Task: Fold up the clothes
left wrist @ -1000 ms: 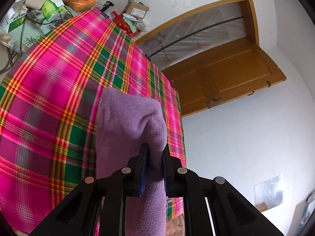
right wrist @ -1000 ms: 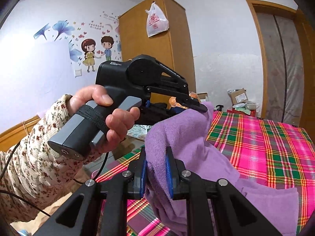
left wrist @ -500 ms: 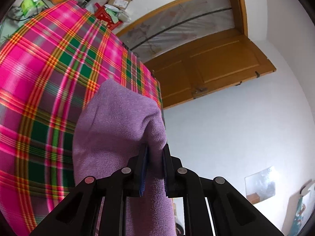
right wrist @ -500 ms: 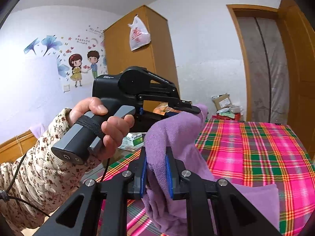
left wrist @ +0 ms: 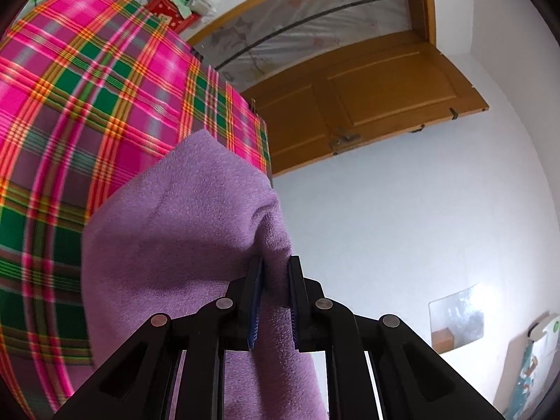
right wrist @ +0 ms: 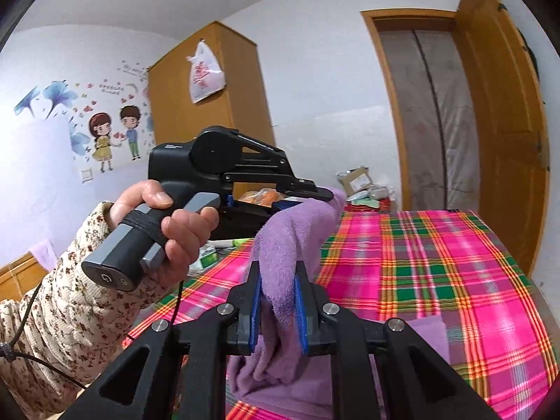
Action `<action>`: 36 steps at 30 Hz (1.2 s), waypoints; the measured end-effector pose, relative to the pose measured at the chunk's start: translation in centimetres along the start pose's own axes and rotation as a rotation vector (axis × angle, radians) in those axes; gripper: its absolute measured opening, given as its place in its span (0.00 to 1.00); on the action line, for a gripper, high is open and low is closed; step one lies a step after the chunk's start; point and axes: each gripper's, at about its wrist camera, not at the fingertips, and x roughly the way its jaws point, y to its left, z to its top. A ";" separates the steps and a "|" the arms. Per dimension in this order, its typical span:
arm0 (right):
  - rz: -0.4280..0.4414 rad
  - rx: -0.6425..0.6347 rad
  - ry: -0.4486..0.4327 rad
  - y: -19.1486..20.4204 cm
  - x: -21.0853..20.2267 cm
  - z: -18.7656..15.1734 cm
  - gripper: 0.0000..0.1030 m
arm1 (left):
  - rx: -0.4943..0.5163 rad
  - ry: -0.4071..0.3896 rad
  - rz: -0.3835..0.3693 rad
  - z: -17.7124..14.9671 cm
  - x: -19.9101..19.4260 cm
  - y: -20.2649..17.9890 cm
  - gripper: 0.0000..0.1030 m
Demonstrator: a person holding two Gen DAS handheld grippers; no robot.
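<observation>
Gripping fuzzy purple fleece garment (left wrist: 182,231)

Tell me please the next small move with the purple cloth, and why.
Probably carry both held edges forward together and lower them toward the pink plaid tablecloth. The left gripper and the right gripper are each shut on the soft purple fleece cloth, lifted, while its lower part lies on the tablecloth, so the fold looks unfinished.
</observation>
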 end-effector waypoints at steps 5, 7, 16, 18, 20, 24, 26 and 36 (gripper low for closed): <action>-0.039 0.025 0.009 -1.6 -0.2 0.0 0.17 | -0.007 0.033 -0.007 -0.2 2.0 -0.2 0.12; -0.052 0.029 0.016 -2.2 -0.2 -0.1 0.17 | -0.008 0.048 -0.006 -0.3 2.7 -0.2 0.12; -0.123 0.071 0.067 -5.0 -0.4 -1.8 0.17 | -0.033 0.114 0.009 -0.7 6.6 0.4 0.12; -0.143 0.084 0.079 -5.7 -0.4 -2.3 0.17 | -0.038 0.136 0.009 -0.9 7.6 0.7 0.12; -0.162 0.096 0.092 -6.4 -0.4 -2.7 0.17 | -0.043 0.158 0.011 -1.0 8.7 0.9 0.12; -0.202 0.119 0.119 -7.8 -0.3 -3.6 0.17 | -0.061 0.192 0.017 -1.3 10.6 1.8 0.12; -0.223 0.128 0.133 -8.5 -0.3 -4.1 0.17 | -0.078 0.208 0.020 -1.4 11.4 2.4 0.12; -0.274 0.178 0.215 -11.2 0.1 -6.6 0.17 | -0.105 0.230 0.071 -2.4 11.1 4.4 0.12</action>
